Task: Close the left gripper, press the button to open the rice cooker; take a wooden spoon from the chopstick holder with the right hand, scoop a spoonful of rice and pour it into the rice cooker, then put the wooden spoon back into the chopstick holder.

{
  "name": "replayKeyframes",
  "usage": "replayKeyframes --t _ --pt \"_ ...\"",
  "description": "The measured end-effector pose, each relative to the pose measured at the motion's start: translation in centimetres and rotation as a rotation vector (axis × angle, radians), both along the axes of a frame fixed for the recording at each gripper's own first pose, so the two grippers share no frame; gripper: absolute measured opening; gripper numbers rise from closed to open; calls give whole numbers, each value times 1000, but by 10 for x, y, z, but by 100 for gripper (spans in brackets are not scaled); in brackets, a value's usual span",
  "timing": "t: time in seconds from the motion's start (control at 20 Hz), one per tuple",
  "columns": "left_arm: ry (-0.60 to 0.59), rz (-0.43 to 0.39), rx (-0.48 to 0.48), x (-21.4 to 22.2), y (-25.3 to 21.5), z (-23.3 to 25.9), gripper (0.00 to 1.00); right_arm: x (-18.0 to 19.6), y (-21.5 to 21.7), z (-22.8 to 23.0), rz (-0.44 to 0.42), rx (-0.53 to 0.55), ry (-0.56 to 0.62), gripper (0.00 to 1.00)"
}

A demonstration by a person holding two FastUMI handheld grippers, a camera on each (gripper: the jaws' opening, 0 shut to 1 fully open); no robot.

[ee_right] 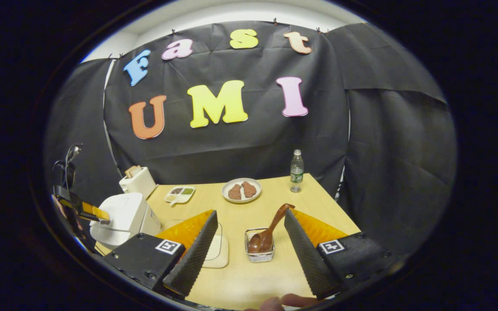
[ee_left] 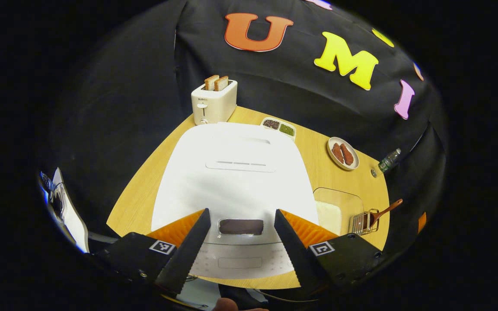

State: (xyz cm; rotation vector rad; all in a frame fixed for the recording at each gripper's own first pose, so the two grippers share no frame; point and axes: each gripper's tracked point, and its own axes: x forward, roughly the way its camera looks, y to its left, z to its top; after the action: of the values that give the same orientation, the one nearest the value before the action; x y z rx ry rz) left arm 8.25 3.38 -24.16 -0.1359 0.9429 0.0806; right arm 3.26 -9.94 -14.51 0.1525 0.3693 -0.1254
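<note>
With its left claw (ee_left: 242, 228) and right claw (ee_right: 251, 231) both hanging spread, the person is facing a light, stiff wooden spoon (ee_right: 267, 233), best pinched mid-handle.

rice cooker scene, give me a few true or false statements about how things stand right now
1. The rice cooker lid is shut. True.
2. The left gripper has its fingers closed together. False: they stand apart above the cooker's front.
3. The wooden spoon sits in the chopstick holder. True.
4. The right gripper is holding the spoon. False: its fingers are open on either side, not touching it.
5. The toaster has two slices of bread in it. True.
6. The plate is bare. False: two brown pieces lie on it.
</note>
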Motion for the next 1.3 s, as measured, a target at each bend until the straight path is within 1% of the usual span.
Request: replayKeyframes --t 0.1,0.35,0.55,0.75,0.85,1.0,1.05,1.15,1.3 --pt "25 -3 30 -3 0 -6 97 4 0 0 12 2 -4 99" --pt "37 -36 106 -7 -1 -10 98 15 -7 4 31 15 -21 99" --pt "22 -25 117 -7 -1 -12 99 21 -16 -1 44 32 -16 100" --pt "-39 17 137 0 -1 -8 98 32 -27 -5 73 47 -14 99" --pt "-66 40 142 -1 -1 -7 98 37 -28 -6 104 62 -12 99" --pt "-100 76 112 -3 -9 4 95 41 -35 4 136 28 -40 100" --pt "-124 80 116 -4 -9 13 95 40 -36 10 137 18 -58 100" --pt "-184 54 126 -9 -15 33 95 33 -33 23 127 10 -95 100" --pt "-308 12 114 -22 -29 76 95 11 -15 42 115 9 -141 99"
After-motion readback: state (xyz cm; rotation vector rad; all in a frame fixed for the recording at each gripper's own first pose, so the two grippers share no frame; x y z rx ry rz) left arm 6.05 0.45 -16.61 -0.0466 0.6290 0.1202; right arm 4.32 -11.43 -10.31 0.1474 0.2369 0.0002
